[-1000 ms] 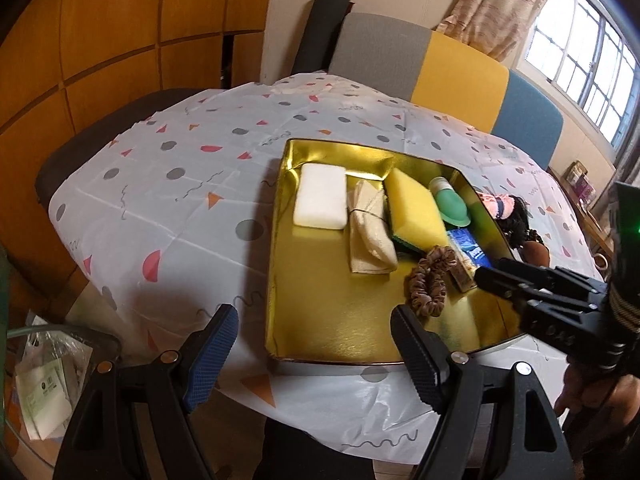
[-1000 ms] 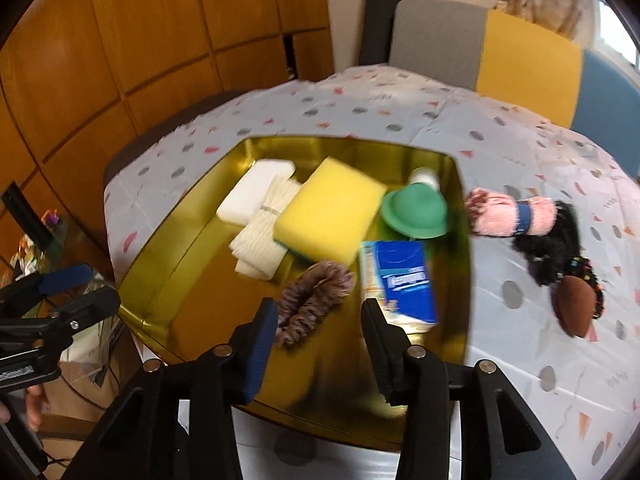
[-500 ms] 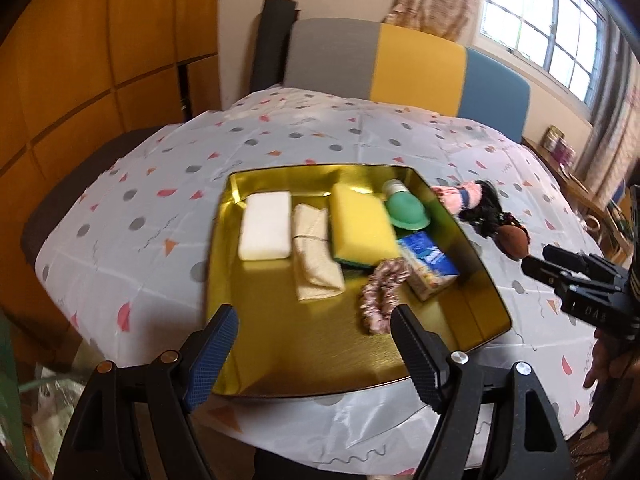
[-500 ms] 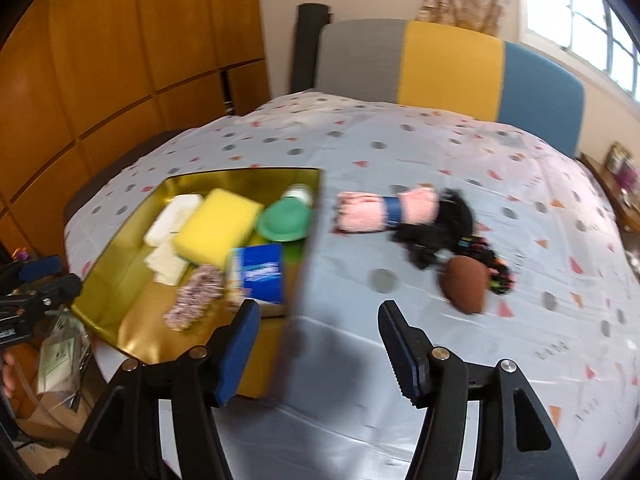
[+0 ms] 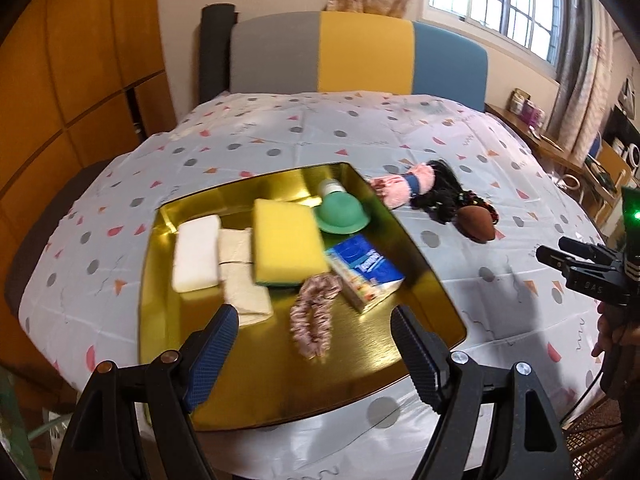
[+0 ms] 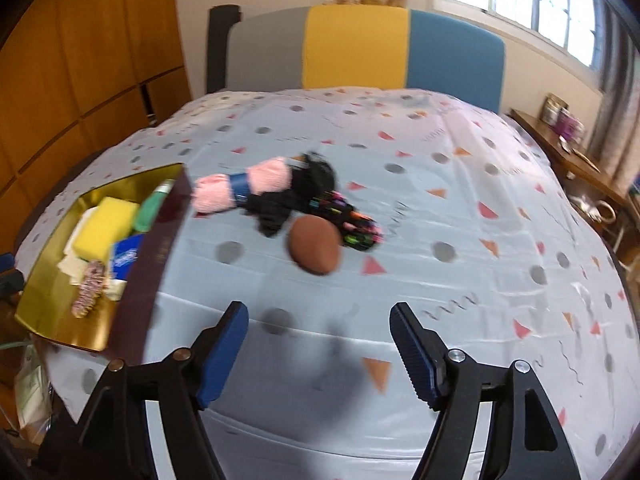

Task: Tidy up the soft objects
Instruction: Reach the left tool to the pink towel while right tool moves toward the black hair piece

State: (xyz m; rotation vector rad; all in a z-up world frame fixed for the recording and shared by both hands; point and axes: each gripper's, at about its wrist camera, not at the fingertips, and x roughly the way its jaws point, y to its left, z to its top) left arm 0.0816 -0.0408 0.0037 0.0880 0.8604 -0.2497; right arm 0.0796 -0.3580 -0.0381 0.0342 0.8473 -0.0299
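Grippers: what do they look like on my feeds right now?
Both the left gripper and right gripper have black angular frames, silver screws and blue ribbed pads lining the jaws. Seen from the left wrist view, the right unit shows a green light.

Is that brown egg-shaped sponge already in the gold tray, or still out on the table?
Still out. The brown sponge lies on the tablecloth, beside the black hair ties, well clear of the gold tray.
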